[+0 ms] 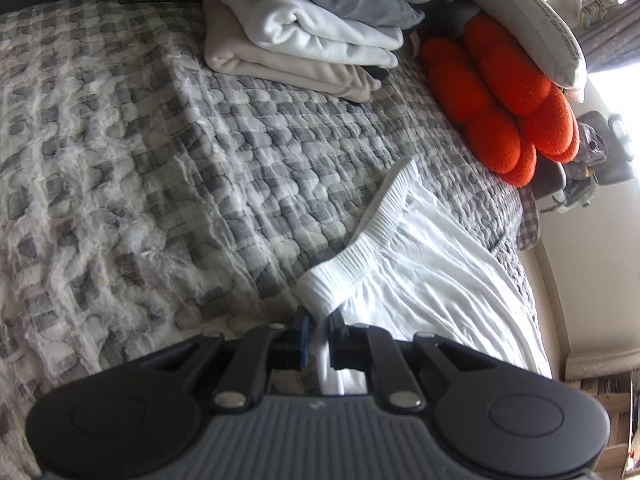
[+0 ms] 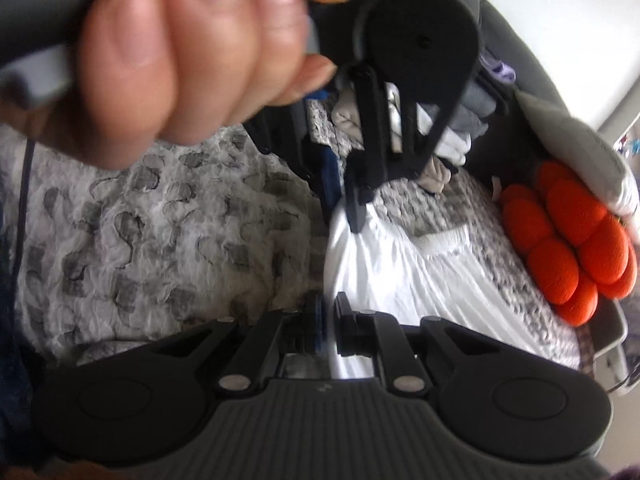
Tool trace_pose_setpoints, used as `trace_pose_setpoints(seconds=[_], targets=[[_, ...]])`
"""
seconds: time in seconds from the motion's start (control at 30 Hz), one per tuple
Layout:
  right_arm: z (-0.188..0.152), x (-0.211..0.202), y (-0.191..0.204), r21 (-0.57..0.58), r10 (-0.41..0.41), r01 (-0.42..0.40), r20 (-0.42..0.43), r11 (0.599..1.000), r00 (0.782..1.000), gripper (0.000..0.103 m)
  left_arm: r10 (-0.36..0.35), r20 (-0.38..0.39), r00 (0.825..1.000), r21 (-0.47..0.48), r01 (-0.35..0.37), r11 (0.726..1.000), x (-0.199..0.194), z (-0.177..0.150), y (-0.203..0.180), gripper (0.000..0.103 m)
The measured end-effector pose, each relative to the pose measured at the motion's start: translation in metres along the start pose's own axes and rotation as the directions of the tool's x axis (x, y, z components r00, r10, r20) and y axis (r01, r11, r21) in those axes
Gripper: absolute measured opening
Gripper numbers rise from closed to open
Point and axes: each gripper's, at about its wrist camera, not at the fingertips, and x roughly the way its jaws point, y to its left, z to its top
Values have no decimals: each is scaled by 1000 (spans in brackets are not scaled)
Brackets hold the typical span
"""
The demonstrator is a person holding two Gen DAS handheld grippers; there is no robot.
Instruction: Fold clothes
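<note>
Left gripper (image 1: 319, 322) pinching white garment (image 1: 420, 264) waistband; right gripper (image 2: 329, 312) clamped on its edge, angled downward.

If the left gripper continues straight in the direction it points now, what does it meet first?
Probably the checked quilt. The left gripper, shut on the white garment, points down at the bed, short of the stack of folded clothes. Depth is hard to judge.
</note>
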Motion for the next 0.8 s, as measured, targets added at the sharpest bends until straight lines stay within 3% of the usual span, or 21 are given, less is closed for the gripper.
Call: trace_pose_setpoints(seconds=[0.13,0.3,0.37,0.47,0.5,0.53,0.8], targets=[[-4,-6,0,16,-23,23,18,1000,1000,4,-31,-32,999,2,31,1000,4,-1,-1,10],[-7,-11,-4,39,-37,35,46,999,998,3,-63,-71,995,40,66,997,7,-4,-7,27],[-6,-13,-5,37,-40,38,60,999,997,3,-62,-70,996,60,66,996,6,-5,-9,28],[-6,-16,-6,27,-36,33,84,999,996,3,-45,-50,998,68,48,997,4,-5,-8,25],[-5,-16,-6,23,-35,34,85,999,996,3,-29,-42,999,76,32,997,4,-5,-8,13],[-5,-16,-6,21,-36,34,84,999,996,3,-16,-36,999,87,19,996,4,-5,-8,11],[-4,-19,-15,41,-37,33,89,999,995,3,-8,1,1000,88,8,996,-1,-2,-7,6]])
